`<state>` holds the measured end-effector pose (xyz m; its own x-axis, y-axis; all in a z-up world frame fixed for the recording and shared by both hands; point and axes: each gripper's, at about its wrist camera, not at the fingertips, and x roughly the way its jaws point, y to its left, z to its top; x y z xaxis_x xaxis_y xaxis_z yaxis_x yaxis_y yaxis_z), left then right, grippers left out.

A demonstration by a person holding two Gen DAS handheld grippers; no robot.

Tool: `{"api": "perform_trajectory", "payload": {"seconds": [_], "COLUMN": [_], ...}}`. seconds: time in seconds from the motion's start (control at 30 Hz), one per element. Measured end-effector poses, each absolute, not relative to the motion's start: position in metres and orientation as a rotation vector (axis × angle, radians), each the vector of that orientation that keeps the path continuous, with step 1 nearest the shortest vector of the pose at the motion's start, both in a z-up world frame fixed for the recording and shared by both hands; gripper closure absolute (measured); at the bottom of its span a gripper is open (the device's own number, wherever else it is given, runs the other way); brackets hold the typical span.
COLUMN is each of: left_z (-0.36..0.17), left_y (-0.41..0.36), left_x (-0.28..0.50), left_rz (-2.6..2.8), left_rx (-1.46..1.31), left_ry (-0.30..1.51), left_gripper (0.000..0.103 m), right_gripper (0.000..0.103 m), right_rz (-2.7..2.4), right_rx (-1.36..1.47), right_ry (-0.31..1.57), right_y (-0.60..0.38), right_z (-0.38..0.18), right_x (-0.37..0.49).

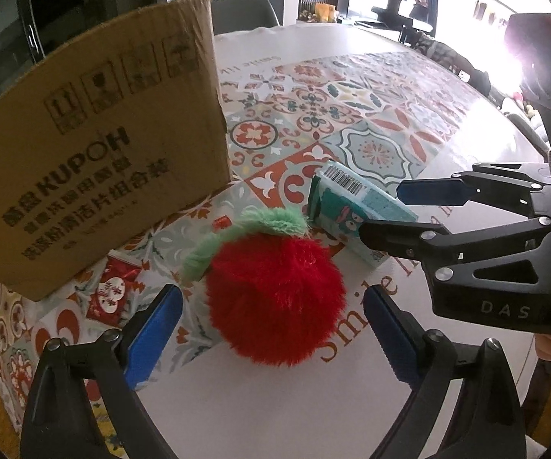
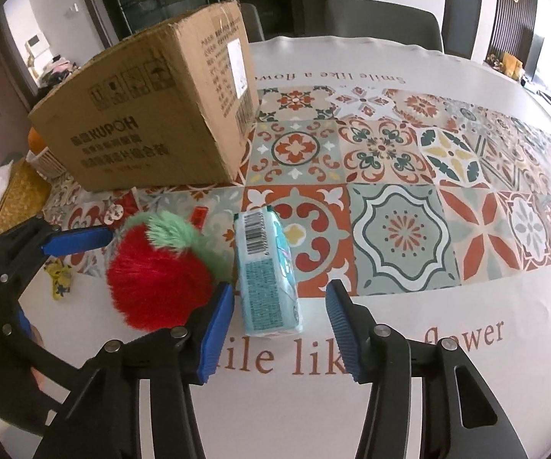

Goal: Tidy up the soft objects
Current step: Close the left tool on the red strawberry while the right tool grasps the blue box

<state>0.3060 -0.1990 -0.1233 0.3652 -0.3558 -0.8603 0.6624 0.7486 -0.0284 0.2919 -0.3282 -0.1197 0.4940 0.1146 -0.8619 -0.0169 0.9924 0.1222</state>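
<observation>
On the far left of the table (image 2: 409,413) stands the cardboard box (image 2: 153,114), biggest thing in front of me and, I'd judge, the place these soft things are meant to end up, since it sits right behind them within easy reach; whether its top is open I can't tell from down here. Across the tabletop runs the patterned tablecloth (image 2: 398,237), flat and smooth, so nothing should snag when I lift. Now the red plush fruit (image 1: 275,298) with its green fuzzy leaf, sitting on the cloth just in front of the box: my left gripper (image 1: 273,334) is angled down over it, blue fingers (image 1: 153,334) spread wide on either side of the ball, not touching the fur, because something this fluffy needs a broad straddle before any squeeze. Just beside it, to the right, lies the pale blue tissue pack (image 2: 269,271), barcode end pointing away from me, lying lengthwise along my line of approach. My right gripper (image 2: 279,334) hovers at its near end, fingers apart with a gap wider than the pack, pads clear of the wrapper, nothing clamped. That lengthwise lie is handy: I can come down across the narrow width. Both pieces sit close together, so the risk I see is my two tools crowding each other. Smallest of all, a little yellow wrapper (image 2: 59,275) and a red packet (image 1: 113,290) lie off to the left on the cloth, out of my way.
</observation>
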Motion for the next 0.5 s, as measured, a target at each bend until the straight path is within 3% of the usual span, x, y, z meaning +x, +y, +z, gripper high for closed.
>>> {"api": "perform_trajectory", "payload": {"seconds": [0.2, 0.5], "left_z": [-0.136, -0.144], "left_y": [-0.203, -0.204], "left_x": [0.315, 0.325], "left_rz": [-0.669, -0.675], "left_rx": [0.350, 0.326], "left_ry": [1.019, 1.037], "left_gripper": [0.013, 0.033], "right_gripper": [0.054, 0.062], "right_rz": [0.086, 0.098], "right_rx": [0.104, 0.115], "right_ry": [1.064, 1.077], "right_y": [-0.330, -0.330], "right_z": [-0.127, -0.137], "right_x": [0.298, 0.306]}}
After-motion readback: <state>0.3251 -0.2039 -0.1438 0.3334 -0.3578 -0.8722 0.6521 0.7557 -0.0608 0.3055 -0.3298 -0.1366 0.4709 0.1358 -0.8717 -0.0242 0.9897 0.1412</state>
